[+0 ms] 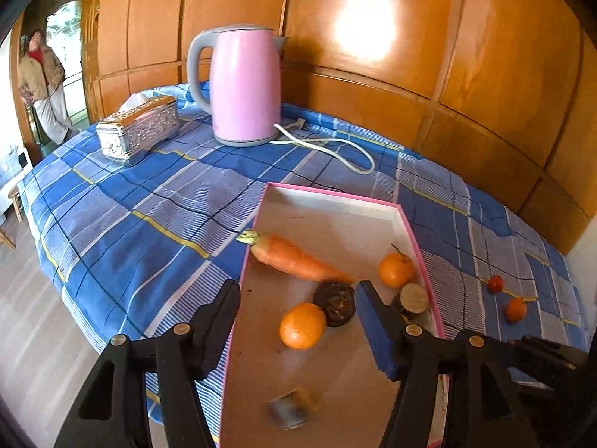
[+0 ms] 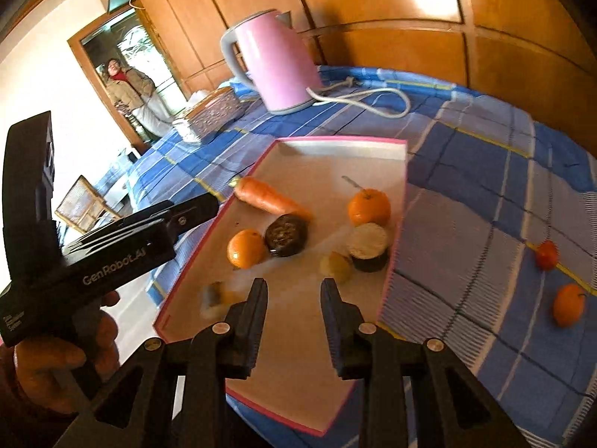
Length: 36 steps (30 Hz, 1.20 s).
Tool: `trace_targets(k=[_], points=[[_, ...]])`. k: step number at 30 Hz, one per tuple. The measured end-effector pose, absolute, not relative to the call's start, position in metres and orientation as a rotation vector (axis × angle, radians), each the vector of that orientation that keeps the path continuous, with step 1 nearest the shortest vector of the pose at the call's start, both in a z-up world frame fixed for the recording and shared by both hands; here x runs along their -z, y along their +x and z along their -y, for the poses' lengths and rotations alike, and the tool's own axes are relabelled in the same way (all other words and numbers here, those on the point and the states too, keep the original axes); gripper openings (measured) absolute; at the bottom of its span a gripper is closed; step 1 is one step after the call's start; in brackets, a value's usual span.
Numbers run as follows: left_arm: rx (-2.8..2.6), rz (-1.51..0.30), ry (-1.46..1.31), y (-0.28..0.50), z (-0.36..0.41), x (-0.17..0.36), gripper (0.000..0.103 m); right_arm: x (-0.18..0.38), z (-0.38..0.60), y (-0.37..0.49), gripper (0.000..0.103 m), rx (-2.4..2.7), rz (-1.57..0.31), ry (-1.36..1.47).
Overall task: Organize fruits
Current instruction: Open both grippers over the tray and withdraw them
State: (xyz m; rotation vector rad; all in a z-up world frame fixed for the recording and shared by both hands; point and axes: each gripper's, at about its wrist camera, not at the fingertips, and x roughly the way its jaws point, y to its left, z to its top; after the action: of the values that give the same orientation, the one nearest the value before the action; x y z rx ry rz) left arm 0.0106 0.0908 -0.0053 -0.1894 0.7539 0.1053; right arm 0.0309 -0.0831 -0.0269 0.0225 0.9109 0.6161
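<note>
Both hand-held grippers, left gripper (image 1: 298,298) and right gripper (image 2: 294,291), hover with fingers apart and empty over a pink-rimmed tray (image 2: 399,201) holding a carrot (image 2: 266,196), two oranges (image 2: 246,248) and dark rounds (image 2: 286,238). Two small fruits (image 2: 568,304) lie apart on the blue checked cloth (image 2: 485,194), beyond which stands a pink kettle (image 2: 278,67).

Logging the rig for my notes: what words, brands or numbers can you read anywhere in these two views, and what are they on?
"GenRobot.AI": white lettering on the black body of the left tongs, seen in the right wrist view.
Small white print lower on the same body: too small to read.
Pink kettle, silver tissue box, pink-edged box: no readable text.
</note>
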Motion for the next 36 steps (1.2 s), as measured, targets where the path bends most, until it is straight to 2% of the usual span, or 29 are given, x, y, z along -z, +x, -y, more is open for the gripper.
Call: trace_targets(k=[23,36], points=[[0.058,-0.75,-0.052,0.013,-0.022,-0.005,0.065,0.029,0.19,0.032,0.031,-0.292,-0.871,0.105],[0.125,-0.757,0.006,0.015,0.008,-0.007,0.066,0.045,0.268,0.027,0.037,-0.079,-0.899,0.181]])
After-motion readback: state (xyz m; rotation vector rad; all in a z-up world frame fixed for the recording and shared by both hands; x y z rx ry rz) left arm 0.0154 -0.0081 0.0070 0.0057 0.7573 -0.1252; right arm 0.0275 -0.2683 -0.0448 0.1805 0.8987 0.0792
